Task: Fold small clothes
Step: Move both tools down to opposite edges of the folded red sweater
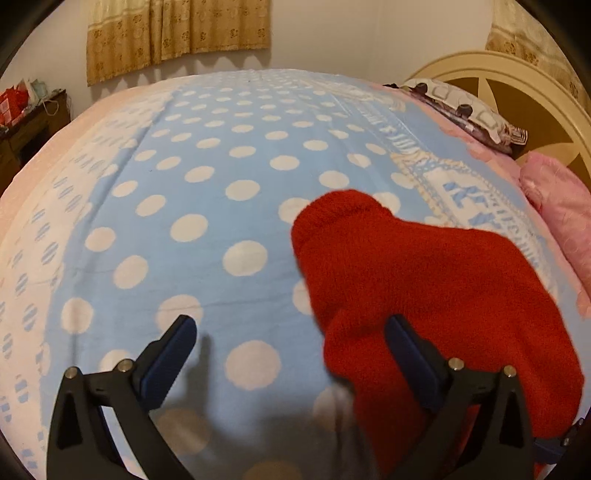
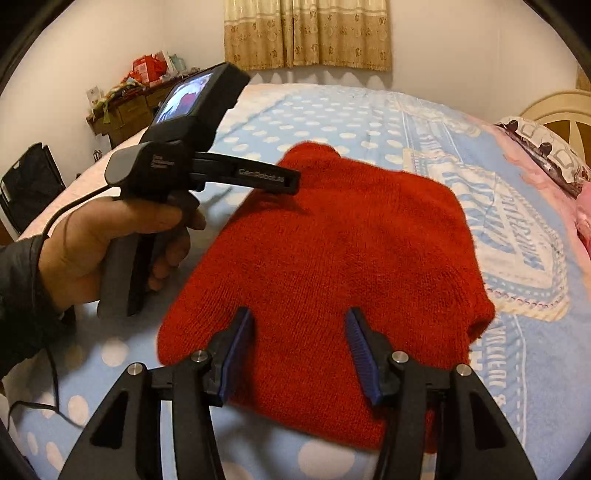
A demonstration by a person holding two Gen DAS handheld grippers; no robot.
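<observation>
- The red knitted sweater (image 2: pixel 332 258), fuzzy and ribbed at its rounded collar, lies flattened on the blue terry blanket (image 2: pixel 517 406) with white dots.
- The right gripper (image 2: pixel 299 350) hovers over the sweater's near hem, its ridged blue pads parted with nothing pinched.
- The left gripper (image 1: pixel 291 350) stands spread wide; the sweater's edge lies beneath its right finger, ungripped.

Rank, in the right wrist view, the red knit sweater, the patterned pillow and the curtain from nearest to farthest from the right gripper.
1. Red knit sweater: directly under the open right gripper, spread on the polka-dot blanket.
2. Patterned pillow: far right, by the headboard.
3. Curtain: on the back wall beyond the bed, top centre.
</observation>
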